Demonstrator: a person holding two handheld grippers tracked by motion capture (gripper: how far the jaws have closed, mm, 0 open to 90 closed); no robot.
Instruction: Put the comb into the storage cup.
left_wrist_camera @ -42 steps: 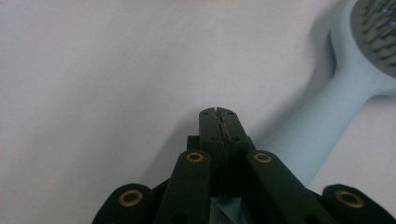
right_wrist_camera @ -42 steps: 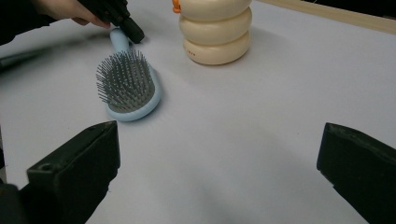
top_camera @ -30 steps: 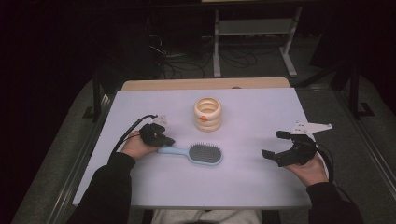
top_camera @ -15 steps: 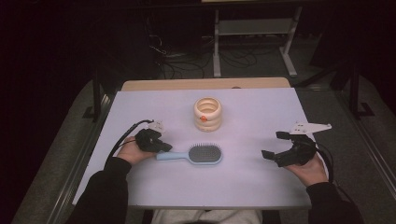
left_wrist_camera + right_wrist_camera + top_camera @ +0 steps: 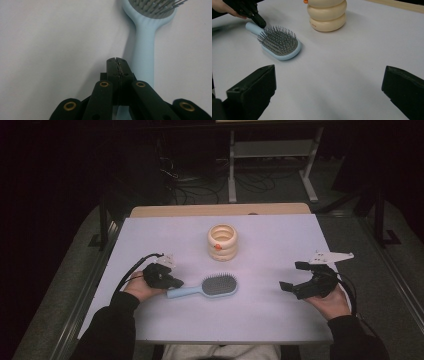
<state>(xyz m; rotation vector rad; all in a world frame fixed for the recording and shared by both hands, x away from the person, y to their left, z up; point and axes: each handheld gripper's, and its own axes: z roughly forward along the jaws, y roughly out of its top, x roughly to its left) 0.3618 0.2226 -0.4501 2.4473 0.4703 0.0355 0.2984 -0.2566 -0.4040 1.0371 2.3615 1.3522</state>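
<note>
A light blue hairbrush (image 5: pixel 217 286) lies bristles up near the middle of the white table (image 5: pixel 280 320), its handle pointing left. My left gripper (image 5: pixel 177 284) is shut with nothing between its jaws. In the left gripper view its tips (image 5: pixel 116 60) rest just beside the brush handle (image 5: pixel 143 50). My right gripper (image 5: pixel 290 275) stands wide open at the right, well apart from the brush. The right gripper view looks between its own jaws (image 5: pixel 328 87) at the brush head (image 5: pixel 279 41) and the left gripper (image 5: pixel 259 21) by the handle's end.
A cream object shaped like stacked rings (image 5: pixel 223 241), with a small orange spot, stands behind the brush; it is also in the right gripper view (image 5: pixel 327 15). A wooden strip (image 5: pixel 220 210) borders the table's far edge. Dark floor and a metal stand (image 5: pixel 270 150) lie beyond.
My left gripper has drifted slightly toward the person, staying at the brush handle's end. The brush and the right gripper have not visibly moved.
</note>
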